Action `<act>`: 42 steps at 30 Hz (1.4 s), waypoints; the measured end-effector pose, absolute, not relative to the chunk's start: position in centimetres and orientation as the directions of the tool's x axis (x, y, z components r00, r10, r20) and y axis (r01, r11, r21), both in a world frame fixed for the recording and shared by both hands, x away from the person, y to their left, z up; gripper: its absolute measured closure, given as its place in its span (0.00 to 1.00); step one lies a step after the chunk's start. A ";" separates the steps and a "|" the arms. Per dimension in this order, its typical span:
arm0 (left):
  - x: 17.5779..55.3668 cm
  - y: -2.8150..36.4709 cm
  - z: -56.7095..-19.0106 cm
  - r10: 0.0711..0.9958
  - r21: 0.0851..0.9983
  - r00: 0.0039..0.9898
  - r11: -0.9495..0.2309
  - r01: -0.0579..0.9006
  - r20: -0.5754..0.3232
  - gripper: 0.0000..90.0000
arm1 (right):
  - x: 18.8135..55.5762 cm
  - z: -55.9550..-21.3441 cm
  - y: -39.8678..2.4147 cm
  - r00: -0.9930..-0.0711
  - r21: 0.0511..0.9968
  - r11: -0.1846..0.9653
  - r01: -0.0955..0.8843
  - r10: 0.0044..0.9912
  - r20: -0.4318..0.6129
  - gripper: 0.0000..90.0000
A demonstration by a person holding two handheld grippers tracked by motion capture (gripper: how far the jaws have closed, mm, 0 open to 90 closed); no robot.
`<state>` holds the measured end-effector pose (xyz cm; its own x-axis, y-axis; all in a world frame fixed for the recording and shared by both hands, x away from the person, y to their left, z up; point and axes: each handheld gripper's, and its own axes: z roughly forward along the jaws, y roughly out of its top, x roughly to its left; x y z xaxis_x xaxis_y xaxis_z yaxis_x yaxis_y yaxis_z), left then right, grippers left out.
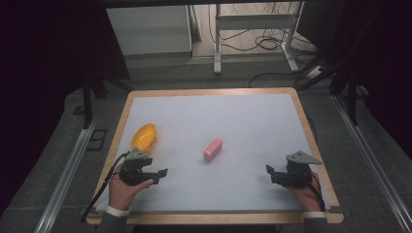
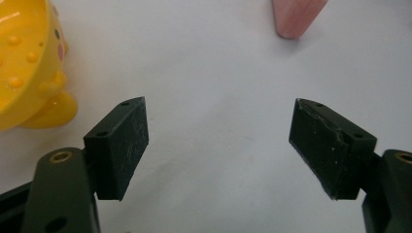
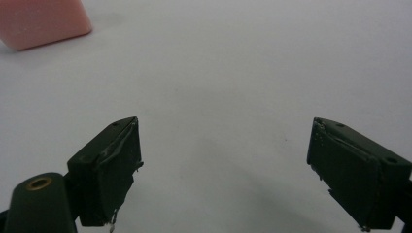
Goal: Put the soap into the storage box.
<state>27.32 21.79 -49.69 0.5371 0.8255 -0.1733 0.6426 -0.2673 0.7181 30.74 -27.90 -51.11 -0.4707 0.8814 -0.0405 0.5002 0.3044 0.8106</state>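
Near the desk's [image 1: 214, 201] front edge, the left tongs [image 1: 158, 174] and right tongs [image 1: 272, 174] both gape wide, holding nothing. Farther in, between them and apart from both, lies a pink block [image 1: 213, 149]. A yellow toy [image 1: 144, 136] sits just beyond the left tongs.

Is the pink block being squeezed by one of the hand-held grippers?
No, the small pink rectangular block lies alone on the white table mat, apart from the open left hand-held gripper and right hand-held gripper.
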 end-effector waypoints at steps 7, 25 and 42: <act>26.9 21.6 -50.0 0.828 0.710 0.532 -0.266 0.652 -0.177 0.25 | 31.0 -50.6 -28.3 -0.462 0.821 0.274 0.501 0.887 -0.014 0.13; 26.6 20.7 -49.5 0.827 0.715 0.541 -0.287 0.637 -0.151 0.25 | 30.8 -50.5 -28.6 -0.464 0.823 0.281 0.493 0.885 -0.024 0.13; 27.0 19.5 -48.3 0.816 0.726 0.561 -0.300 0.618 -0.140 0.25 | 30.8 -50.5 -29.0 -0.448 0.825 0.269 0.497 0.894 -0.021 0.13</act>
